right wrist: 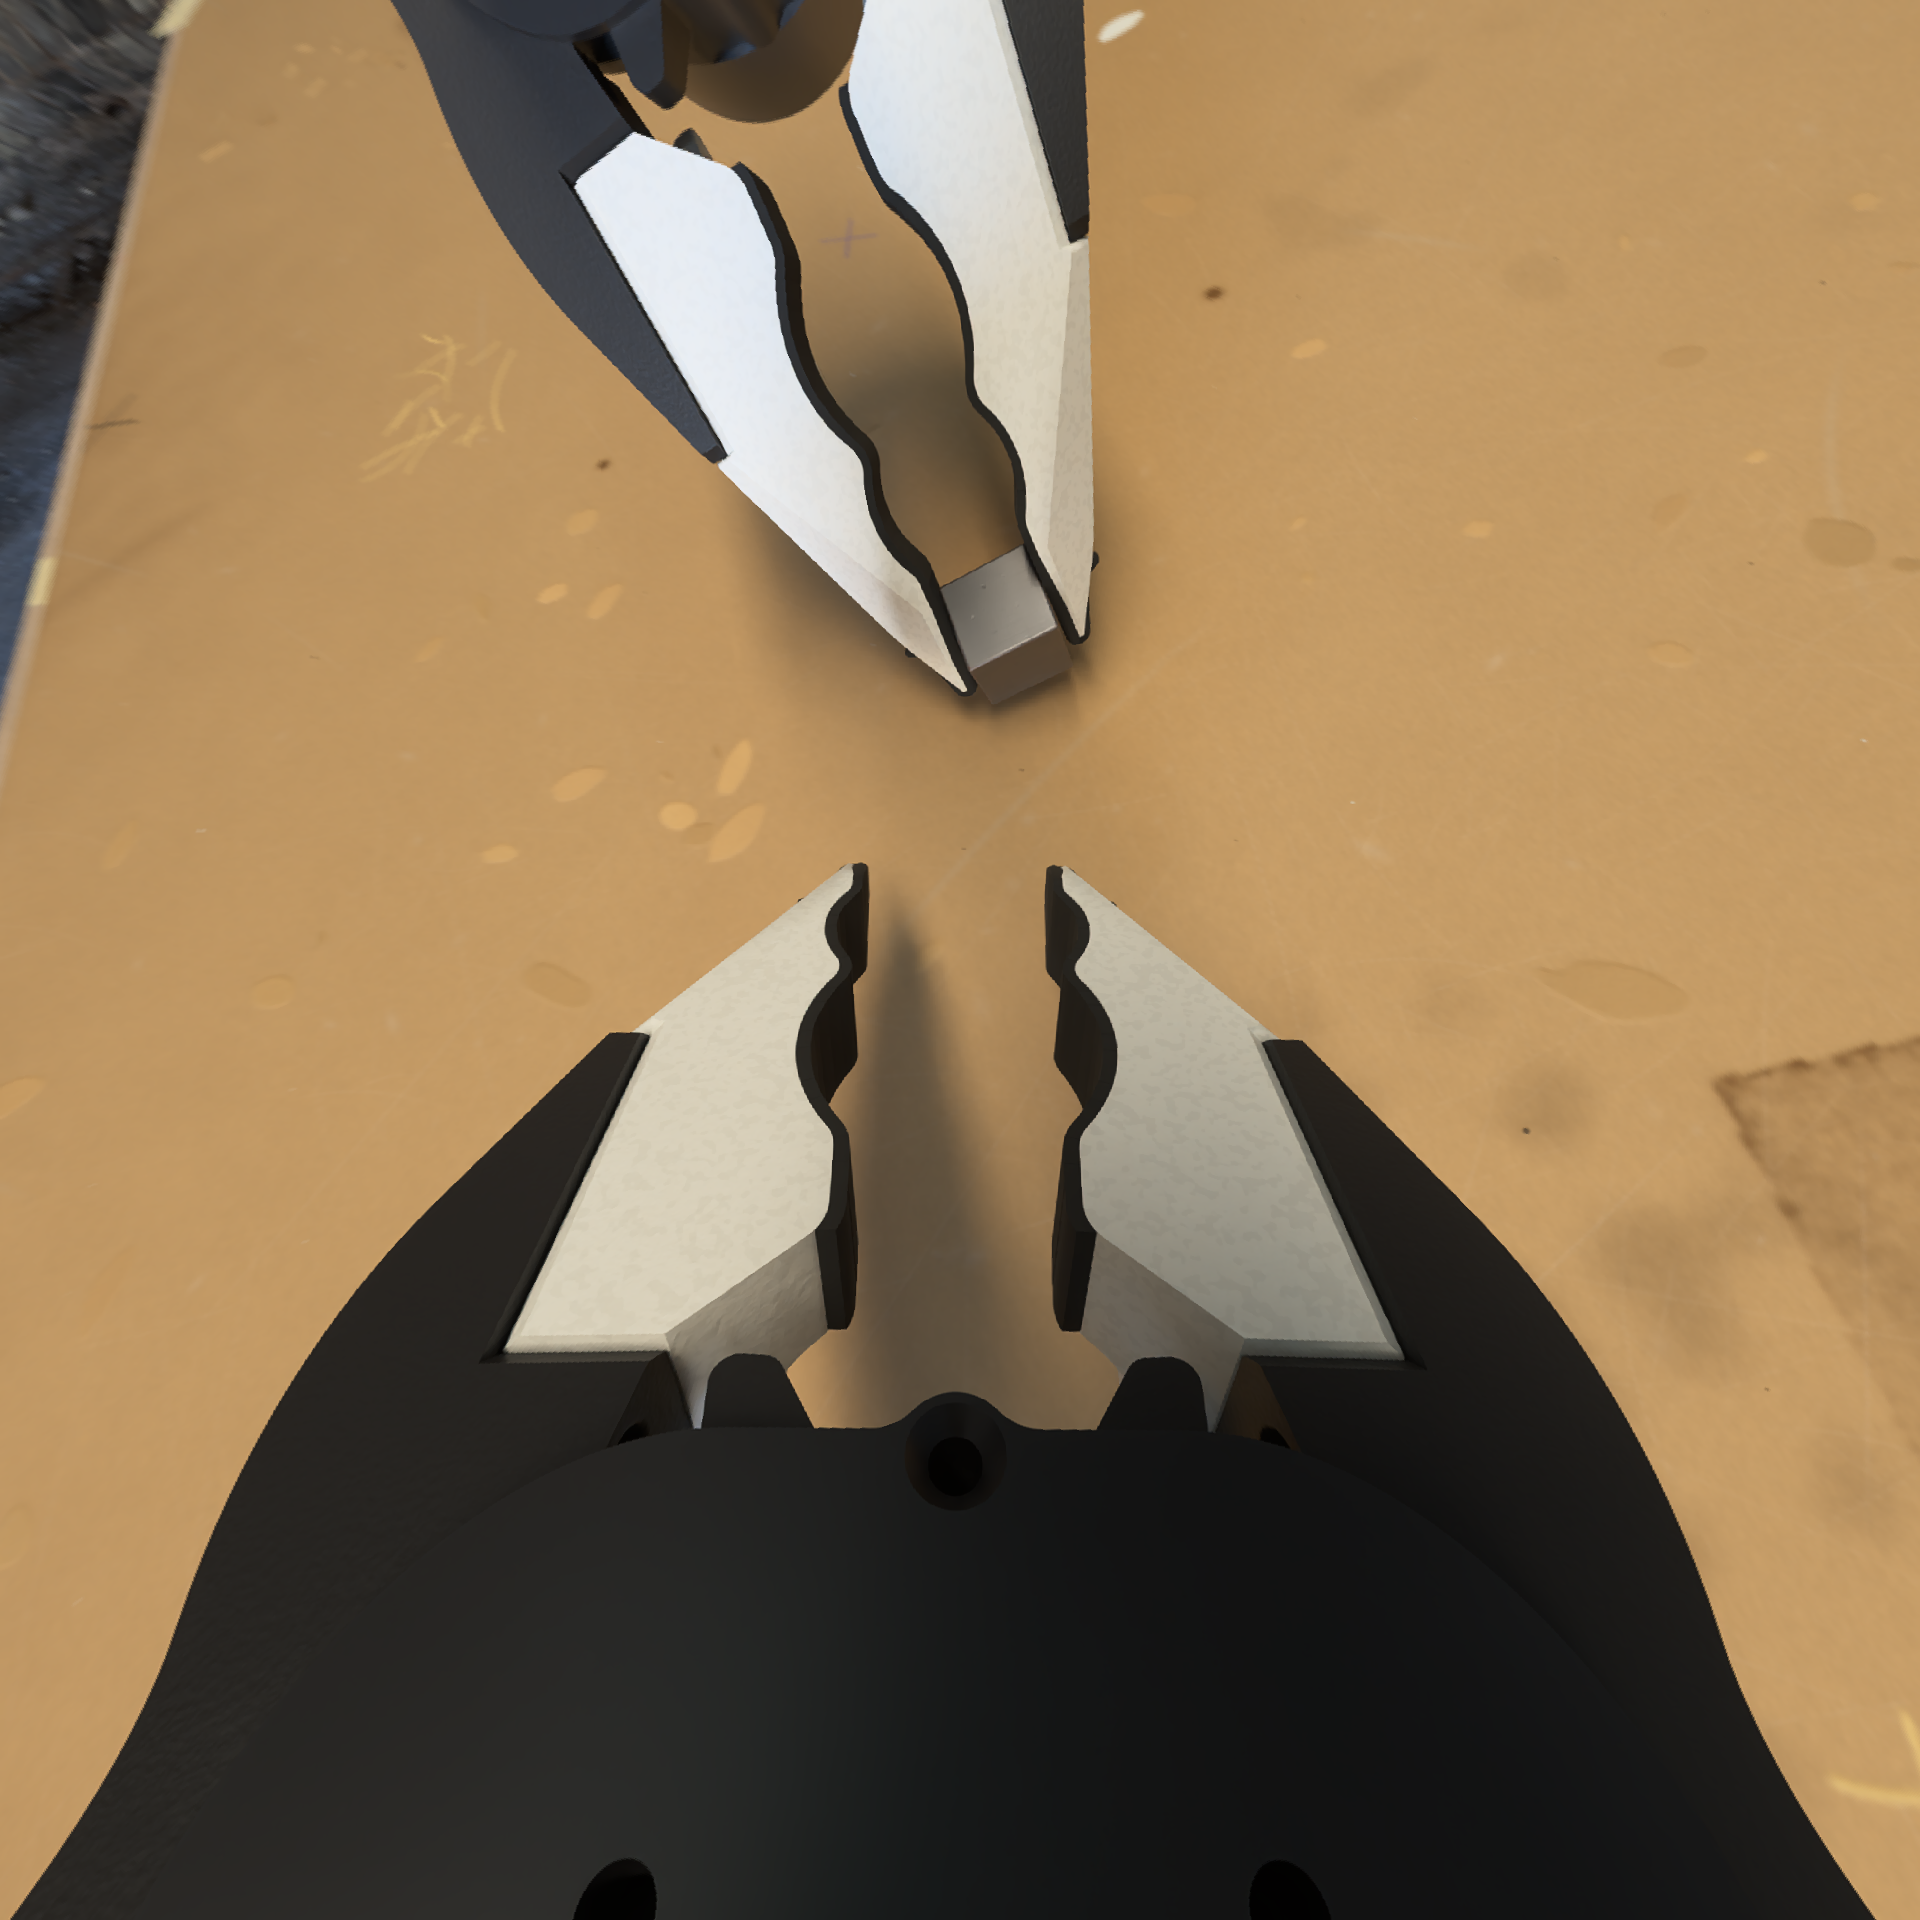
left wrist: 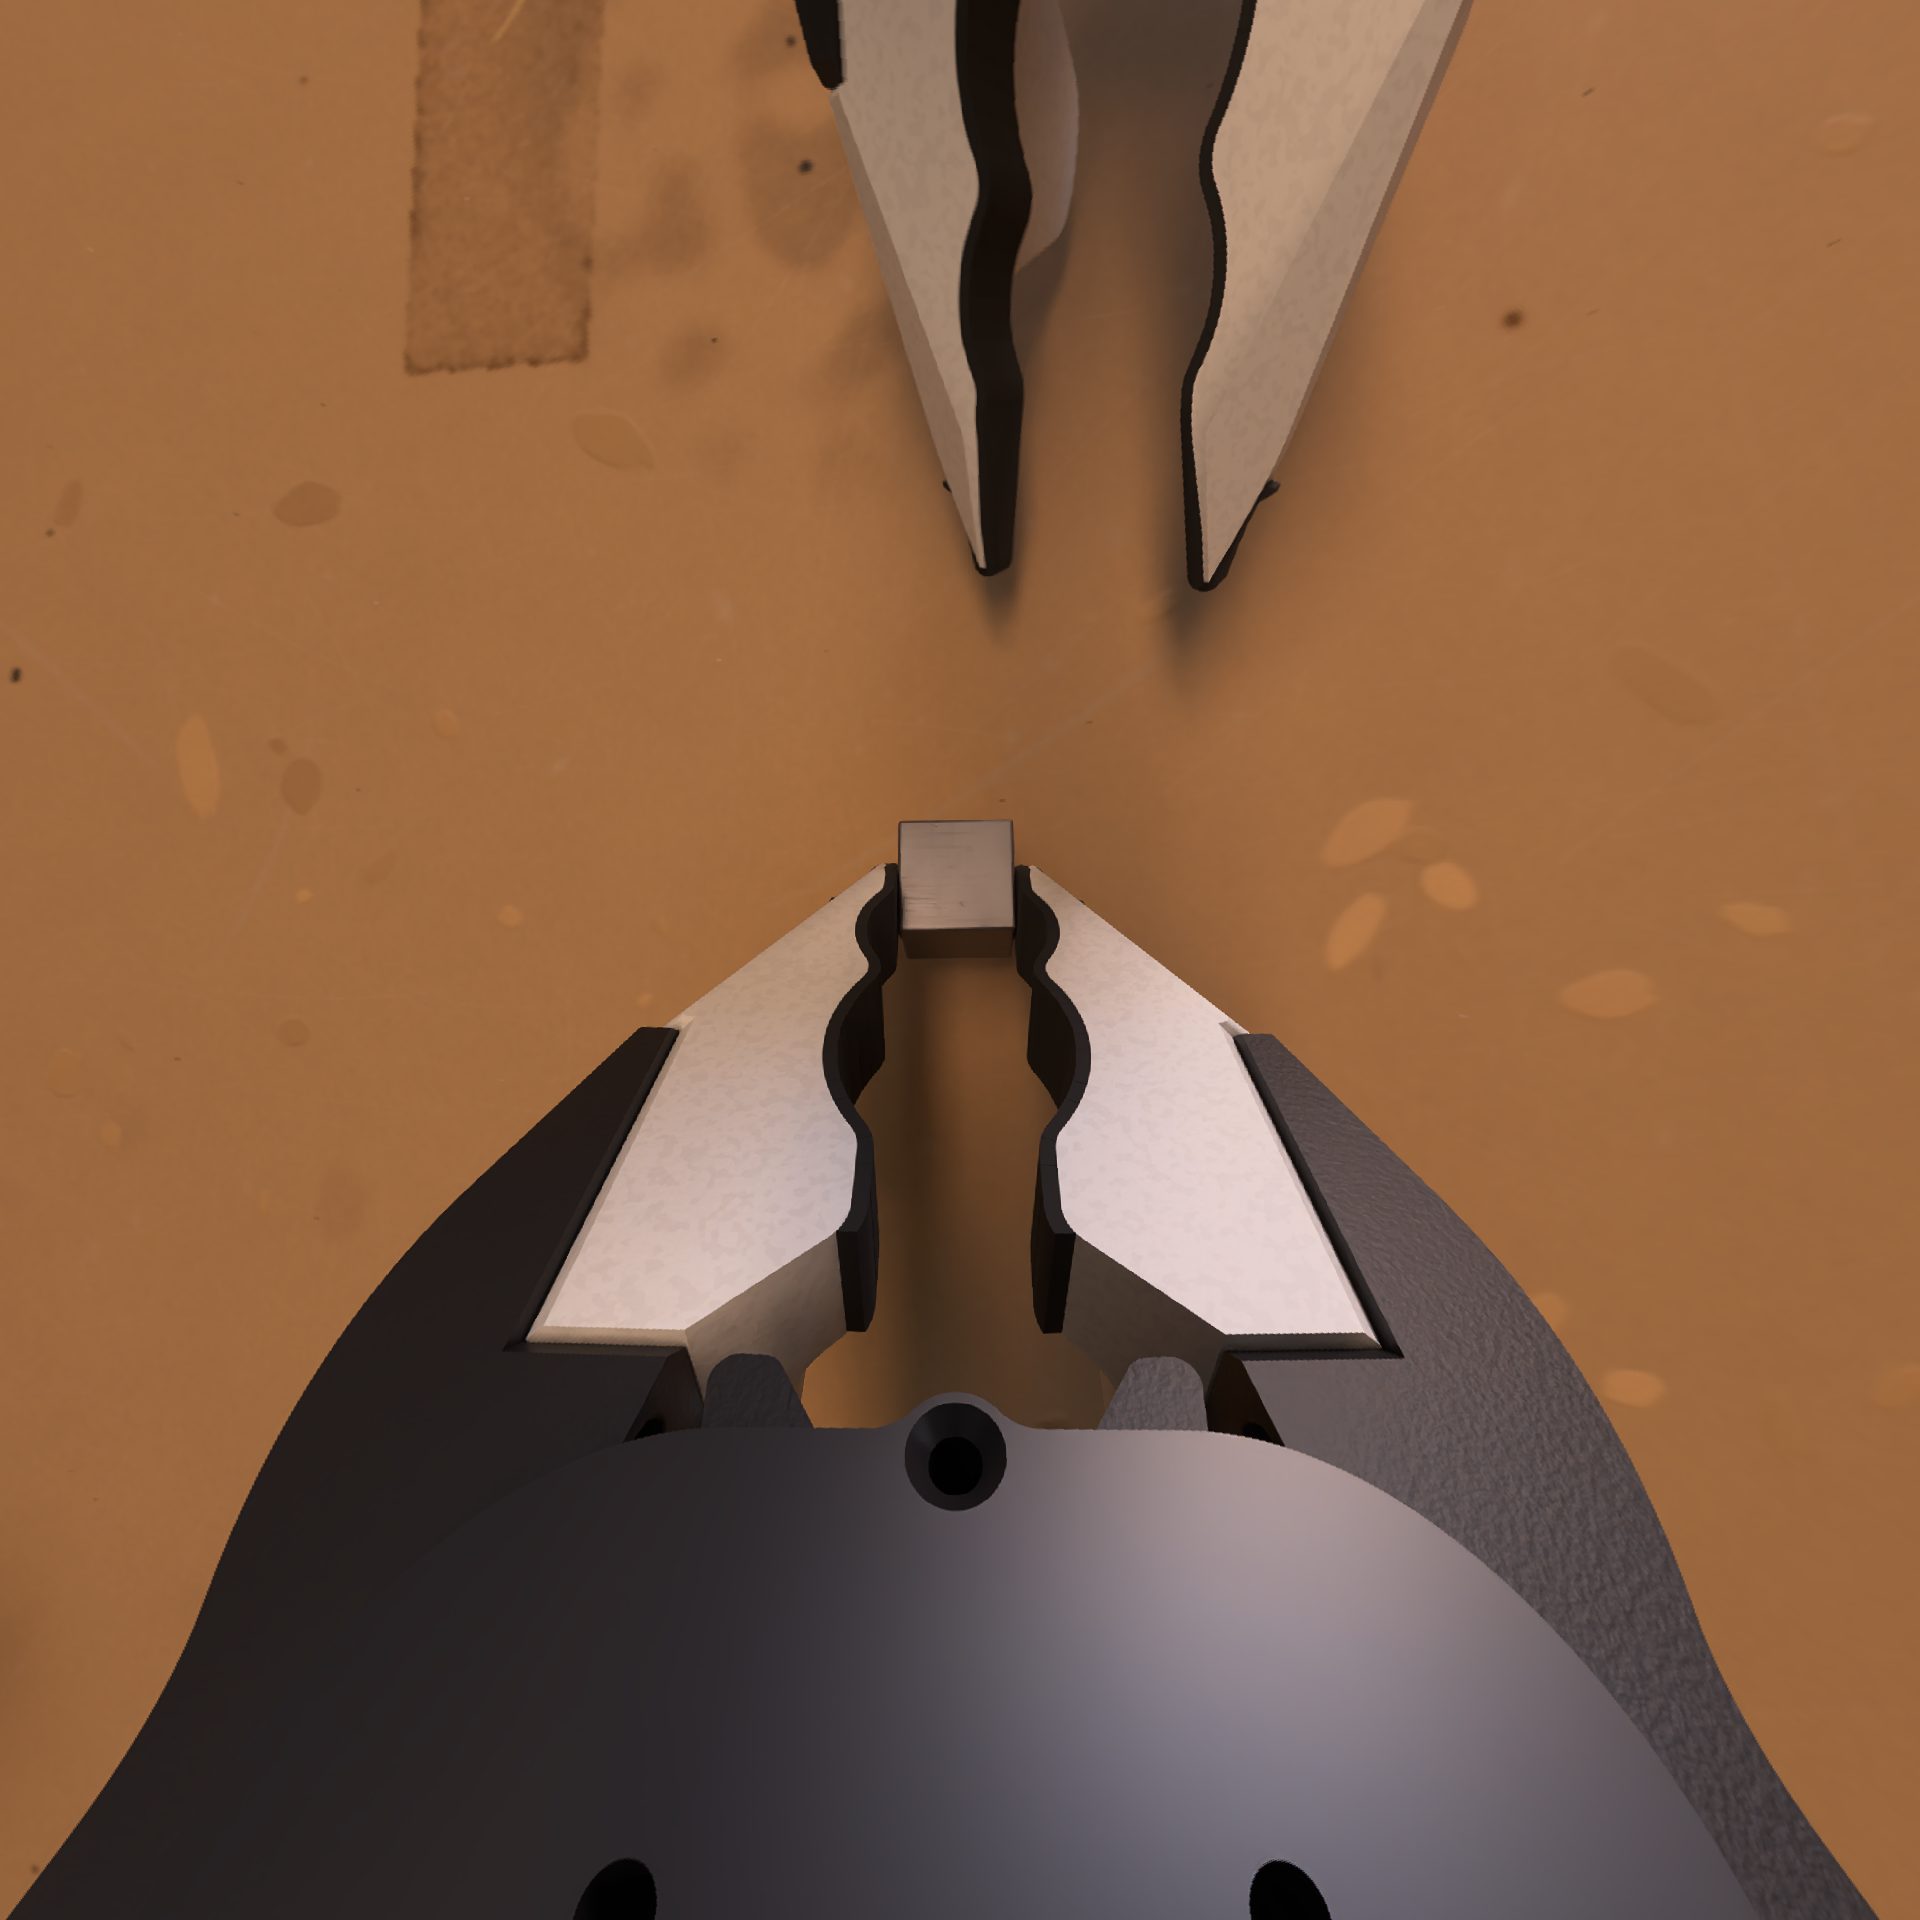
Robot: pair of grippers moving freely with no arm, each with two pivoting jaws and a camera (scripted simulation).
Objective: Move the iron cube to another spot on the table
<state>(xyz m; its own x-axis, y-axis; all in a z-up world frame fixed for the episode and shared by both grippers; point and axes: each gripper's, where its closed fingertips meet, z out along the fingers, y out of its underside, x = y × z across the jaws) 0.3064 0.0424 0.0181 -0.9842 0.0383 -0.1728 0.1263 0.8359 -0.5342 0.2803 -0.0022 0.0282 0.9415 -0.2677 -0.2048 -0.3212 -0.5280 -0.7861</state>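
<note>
The iron cube (left wrist: 955,885) is small, grey and metallic, and sits between the fingertips of my left gripper (left wrist: 955,894), whose jaws are shut on its two sides, low at the brown table (left wrist: 416,935). In the right wrist view the same cube (right wrist: 1006,632) shows between the left gripper's tips (right wrist: 1023,649), down at the table surface. My right gripper (right wrist: 956,883) is open and empty, a short way in front of the cube and facing it. It also shows in the left wrist view (left wrist: 1091,571), pointing down toward the table beyond the cube.
The table top is worn brown board with pale spots and stains. A darker rectangular patch (left wrist: 499,187) lies at the far left in the left wrist view. The table's edge (right wrist: 73,416) runs along the left of the right wrist view, dark ground beyond it.
</note>
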